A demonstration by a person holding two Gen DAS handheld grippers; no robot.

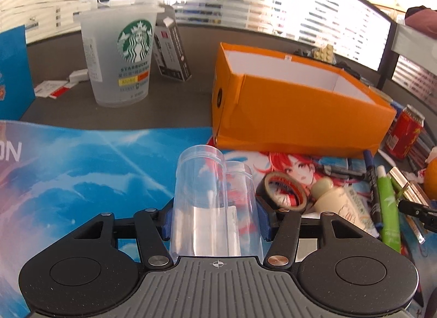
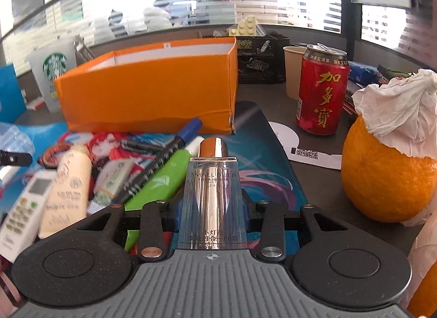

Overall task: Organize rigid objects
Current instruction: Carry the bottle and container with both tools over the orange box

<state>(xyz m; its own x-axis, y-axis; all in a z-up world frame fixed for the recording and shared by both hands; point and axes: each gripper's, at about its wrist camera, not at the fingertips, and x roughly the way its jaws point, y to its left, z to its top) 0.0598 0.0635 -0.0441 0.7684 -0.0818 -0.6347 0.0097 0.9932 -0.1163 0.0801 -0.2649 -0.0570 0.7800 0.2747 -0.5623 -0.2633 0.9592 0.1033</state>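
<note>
My left gripper (image 1: pixel 215 219) is shut on a clear plastic cup (image 1: pixel 207 197), held bottom forward over the blue desk mat (image 1: pixel 82 170). My right gripper (image 2: pixel 213 208) is shut on a clear cosmetic bottle with a silver core (image 2: pixel 214 181), above the mat's right part. An open orange box (image 1: pixel 295 110) stands on the desk ahead of both grippers; it also shows in the right wrist view (image 2: pixel 153 91). Its inside looks white; its floor is hidden.
A tape roll (image 1: pixel 284 189), cream tube (image 2: pixel 68 184), green tube (image 2: pixel 164 178), markers (image 2: pixel 164 159) and a remote (image 2: pixel 21 206) lie on the mat. A Starbucks cup (image 1: pixel 120 55), red can (image 2: pixel 322 91), paper cup (image 2: pixel 292 72), mesh organizer (image 2: pixel 259 61) and tissue-topped orange (image 2: pixel 387 170) stand around.
</note>
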